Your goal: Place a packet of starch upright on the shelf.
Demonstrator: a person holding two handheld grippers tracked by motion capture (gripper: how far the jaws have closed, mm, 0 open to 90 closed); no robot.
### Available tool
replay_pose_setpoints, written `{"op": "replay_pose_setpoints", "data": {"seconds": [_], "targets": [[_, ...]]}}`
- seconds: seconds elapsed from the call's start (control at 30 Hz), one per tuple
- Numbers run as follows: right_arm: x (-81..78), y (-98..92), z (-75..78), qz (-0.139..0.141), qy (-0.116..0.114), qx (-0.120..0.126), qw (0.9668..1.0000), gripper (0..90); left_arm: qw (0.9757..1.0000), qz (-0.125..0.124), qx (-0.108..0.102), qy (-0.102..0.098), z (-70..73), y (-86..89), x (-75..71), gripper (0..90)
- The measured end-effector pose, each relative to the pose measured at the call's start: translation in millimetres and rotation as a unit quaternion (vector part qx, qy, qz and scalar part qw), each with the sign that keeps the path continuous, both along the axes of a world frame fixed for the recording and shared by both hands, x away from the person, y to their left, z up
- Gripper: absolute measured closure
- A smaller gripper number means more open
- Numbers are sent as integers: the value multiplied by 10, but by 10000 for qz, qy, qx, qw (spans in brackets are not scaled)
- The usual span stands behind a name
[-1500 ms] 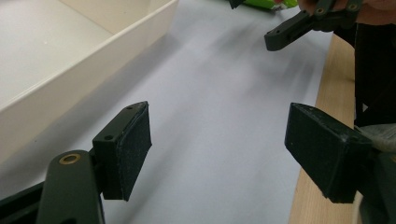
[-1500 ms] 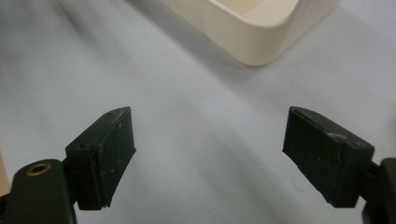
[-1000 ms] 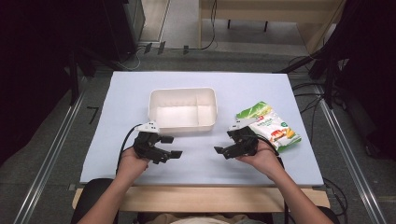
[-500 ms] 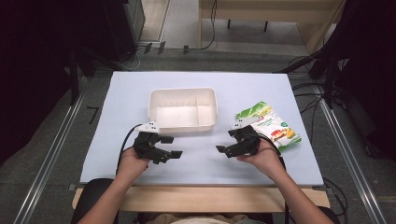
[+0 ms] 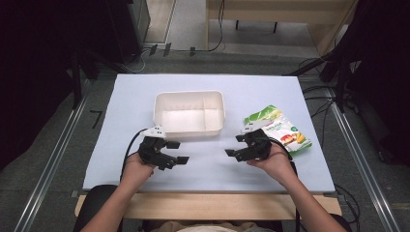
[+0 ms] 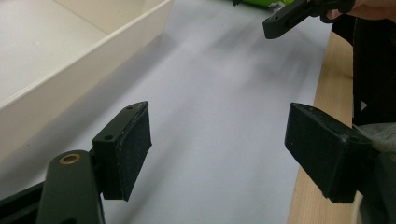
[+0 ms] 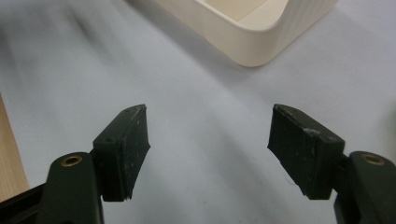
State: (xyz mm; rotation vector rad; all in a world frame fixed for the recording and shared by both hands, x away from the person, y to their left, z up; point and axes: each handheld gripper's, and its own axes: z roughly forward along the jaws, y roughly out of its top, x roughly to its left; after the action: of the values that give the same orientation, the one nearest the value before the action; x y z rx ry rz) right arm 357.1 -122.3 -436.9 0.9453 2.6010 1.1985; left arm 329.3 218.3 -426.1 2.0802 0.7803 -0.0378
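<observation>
Gaping wide, both grippers' fingers [image 6: 126, 149] [image 7: 123, 149] grasp nothing above the table [image 5: 270, 92].

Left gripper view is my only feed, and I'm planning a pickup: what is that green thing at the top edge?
Observer: A green snack bag, lying flat to the right of the white bin.
Operator: Is the right tool holding it?
Observer: No. The right tool is open, with only bare blue table cover between its jaws.
Operator: Anything in the bin?
Observer: It looks empty in the high view; a divider splits it into two compartments.
</observation>
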Motion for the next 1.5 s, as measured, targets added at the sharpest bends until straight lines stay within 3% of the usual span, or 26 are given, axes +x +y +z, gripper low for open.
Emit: {"op": "replay_pose_setpoints", "data": {"seconds": [0.23, 0.63, 0.77, 1.03, 1.5], "targets": [[3, -35, 47, -39, -41, -27, 10000, 315, 10000, 6, 7, -7, 1, 5, 2, 234], [-3, -377, 262, -362, -3, 131, 9993, 462, 10000, 27, -2, -25, 4, 7, 2, 234], [30, -566, 302, -561, 72, 302, 9979, 520, 10000, 38, 11, -34, 4, 10, 4, 234], [74, -743, 308, -807, 23, 228, 9965, 579, 10000, 40, 34, -31, 3, 7, 3, 234], [196, -1222, 278, -1492, 6, 282, 9884, 879, 10000, 28, 30, -24, 1, 4, 4, 234]]}}
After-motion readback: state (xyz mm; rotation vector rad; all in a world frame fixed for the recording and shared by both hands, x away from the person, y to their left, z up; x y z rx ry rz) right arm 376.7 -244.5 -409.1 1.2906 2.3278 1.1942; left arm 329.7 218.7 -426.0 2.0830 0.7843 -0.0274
